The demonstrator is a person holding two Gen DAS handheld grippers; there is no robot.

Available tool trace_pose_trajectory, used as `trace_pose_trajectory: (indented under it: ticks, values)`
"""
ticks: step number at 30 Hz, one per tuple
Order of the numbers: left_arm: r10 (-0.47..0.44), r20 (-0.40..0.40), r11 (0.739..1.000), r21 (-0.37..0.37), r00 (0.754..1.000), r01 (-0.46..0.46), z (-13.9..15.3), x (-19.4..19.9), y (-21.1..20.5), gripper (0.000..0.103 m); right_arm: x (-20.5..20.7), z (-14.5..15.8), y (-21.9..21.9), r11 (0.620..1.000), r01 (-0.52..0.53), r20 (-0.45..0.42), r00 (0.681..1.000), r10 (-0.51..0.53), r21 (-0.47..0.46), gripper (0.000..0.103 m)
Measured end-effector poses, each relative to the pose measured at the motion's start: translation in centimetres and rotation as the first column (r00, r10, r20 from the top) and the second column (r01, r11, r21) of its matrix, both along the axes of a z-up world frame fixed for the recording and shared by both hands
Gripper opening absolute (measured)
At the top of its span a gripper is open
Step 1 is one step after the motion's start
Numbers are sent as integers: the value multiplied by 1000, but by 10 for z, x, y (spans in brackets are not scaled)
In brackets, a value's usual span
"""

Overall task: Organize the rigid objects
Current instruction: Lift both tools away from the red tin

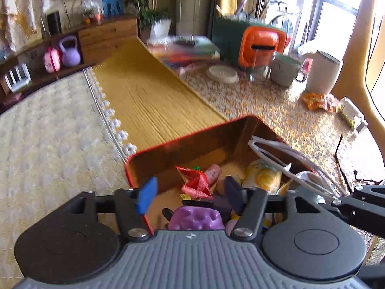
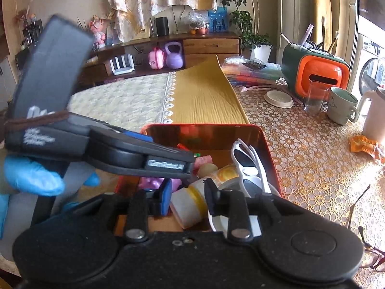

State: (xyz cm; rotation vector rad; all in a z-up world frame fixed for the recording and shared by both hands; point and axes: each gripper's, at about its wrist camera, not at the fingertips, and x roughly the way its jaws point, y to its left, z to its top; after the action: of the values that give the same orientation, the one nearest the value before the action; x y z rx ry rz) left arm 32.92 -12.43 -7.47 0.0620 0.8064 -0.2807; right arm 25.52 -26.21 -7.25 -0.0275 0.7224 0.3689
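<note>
A red-rimmed box (image 1: 182,139) (image 2: 269,149) with a golden inside holds the sorted things. My left gripper (image 1: 190,196) hangs open over its near end. Below the gap lie a red wrapper (image 1: 197,180) and a purple knobbly toy (image 1: 195,219), neither touched by the fingers. White sunglasses (image 1: 276,154) (image 2: 247,166) lean on the box's right wall beside a yellow-and-white bottle (image 1: 262,175) (image 2: 190,204). My right gripper (image 2: 189,200) is low over the box with that bottle showing in its gap. Its pads look just off the bottle.
A blue-gloved hand (image 2: 31,178) is at the left. On the patterned tablecloth (image 2: 312,159) stand an orange-and-green holder (image 2: 320,77), a glass (image 2: 315,96), a mug (image 2: 341,106) and a white lid (image 2: 279,98). An orange wrapper (image 1: 315,101), a lying jar (image 1: 351,113) and dark spectacles (image 2: 375,260) lie around them.
</note>
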Motion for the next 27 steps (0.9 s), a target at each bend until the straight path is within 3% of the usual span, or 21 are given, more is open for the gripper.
trace_pose_trajectory:
  ticks: [11, 15, 21, 23, 27]
  values:
    - [2, 67, 1000, -20, 998, -1, 29, -41, 19, 64, -19, 17, -18, 998, 23, 6, 1000, -23, 55, 39]
    - [17, 112, 1000, -12, 994, -16, 39, -61, 27, 64, -30, 25, -18, 998, 15, 21, 1000, -17, 63, 50]
    - [20, 162, 1000, -24, 987, -16, 53, -94, 34, 64, -48, 36, -22, 997, 13, 45, 999, -16, 80, 57]
    - [21, 176, 999, -28, 984, -16, 57, -104, 35, 71, -53, 39, -23, 996, 13, 57, 998, -18, 85, 60]
    - [28, 193, 999, -41, 981, -20, 62, -122, 37, 73, -64, 46, -28, 996, 22, 87, 996, -30, 91, 63]
